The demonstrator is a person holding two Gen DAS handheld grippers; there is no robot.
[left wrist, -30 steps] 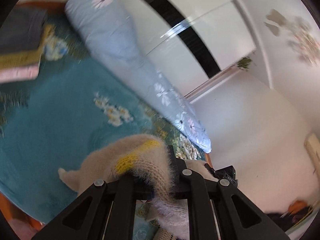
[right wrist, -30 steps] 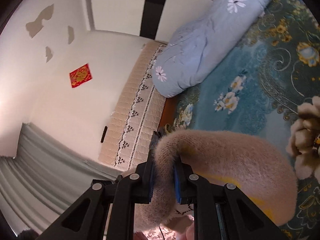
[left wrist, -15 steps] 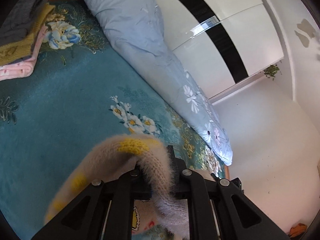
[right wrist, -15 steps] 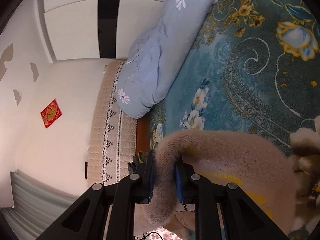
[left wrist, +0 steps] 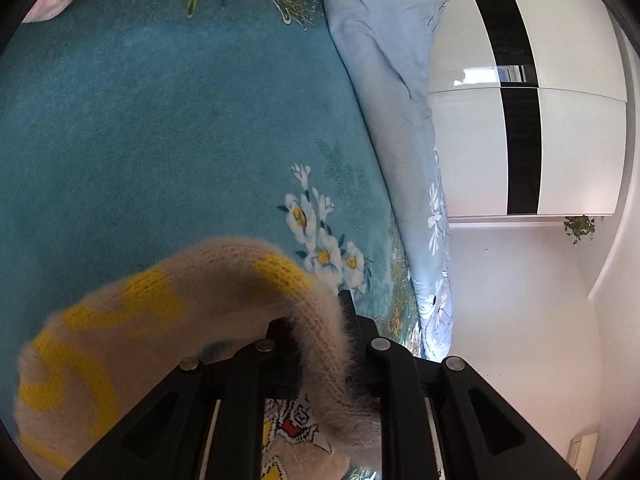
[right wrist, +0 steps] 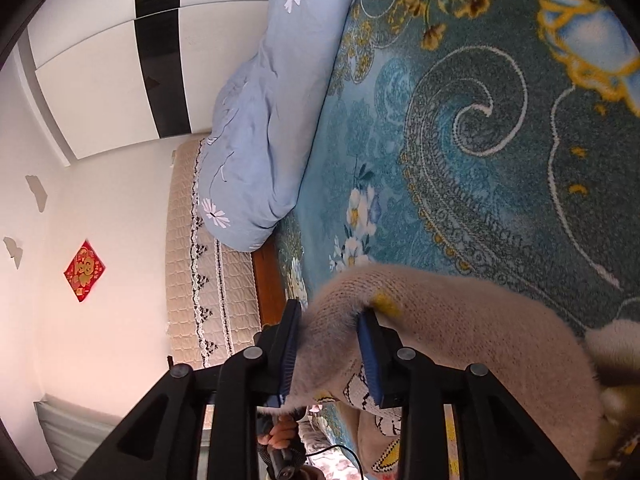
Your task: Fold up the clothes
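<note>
Each hand-held gripper, left (left wrist: 320, 344) and right (right wrist: 330, 344), pinches the sweater's (left wrist: 160, 312) edge above open teal carpet (left wrist: 160, 120).

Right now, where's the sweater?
The sweater is pinched in both grippers' jaws, at the bottom of both wrist views, over the teal bedspread beside the blue quilt.

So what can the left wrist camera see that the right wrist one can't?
Only the left wrist view shows a pink folded cloth at the top corner and a small green plant on the wall. Only the right wrist view shows a red wall ornament and the quilted headboard. Both show the fuzzy beige sweater, each gripper shut on it, the teal floral blanket and the blue duvet roll.
</note>
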